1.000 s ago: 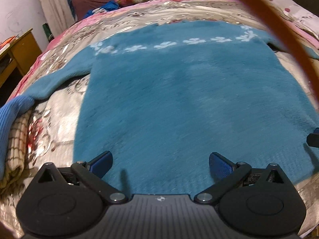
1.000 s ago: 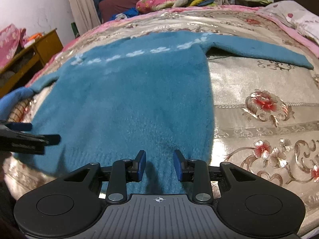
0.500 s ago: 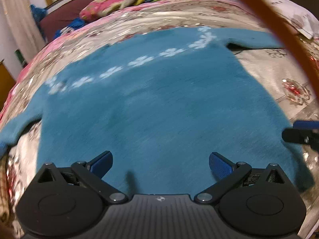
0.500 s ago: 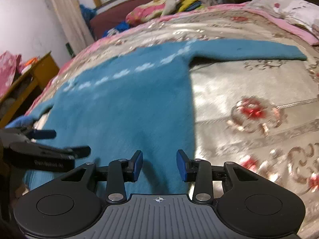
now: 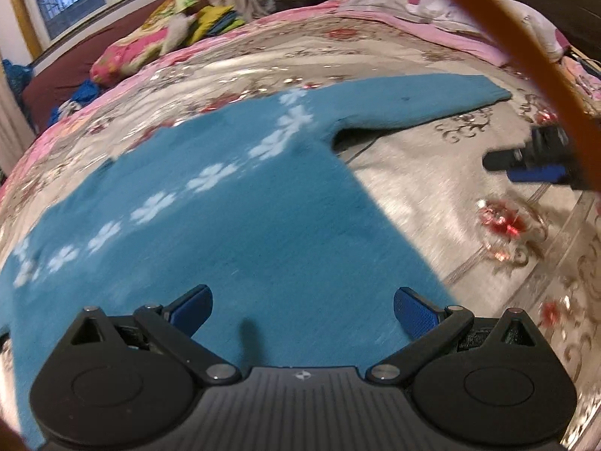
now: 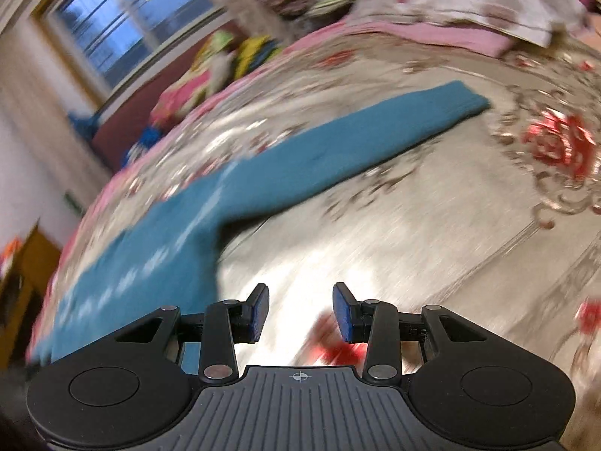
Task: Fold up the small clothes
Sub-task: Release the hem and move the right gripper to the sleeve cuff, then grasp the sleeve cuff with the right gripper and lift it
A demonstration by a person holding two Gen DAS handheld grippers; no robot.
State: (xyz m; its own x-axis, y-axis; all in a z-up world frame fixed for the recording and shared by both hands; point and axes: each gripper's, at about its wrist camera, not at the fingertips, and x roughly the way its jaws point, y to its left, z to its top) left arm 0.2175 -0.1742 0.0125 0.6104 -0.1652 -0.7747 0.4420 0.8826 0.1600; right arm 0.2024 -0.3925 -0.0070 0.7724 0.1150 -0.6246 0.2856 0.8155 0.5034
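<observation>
Floral bedding covers the bed point(image 5: 432, 203) I'm working over, a window behind its far edge. My blue sweater point(image 5: 233, 233) lies flat across the middle, one sleeve point(image 6: 368, 139) stretched toward the bed's right side. I have the left gripper point(image 5: 300, 310) above the sweater's body, jaws wide apart and empty; the right gripper point(image 6: 300, 310) is over bare bedding beside the sweater, jaws partly apart, holding nothing. I'd pinch that sleeve near the cuff and lay it across the body without dragging it.
</observation>
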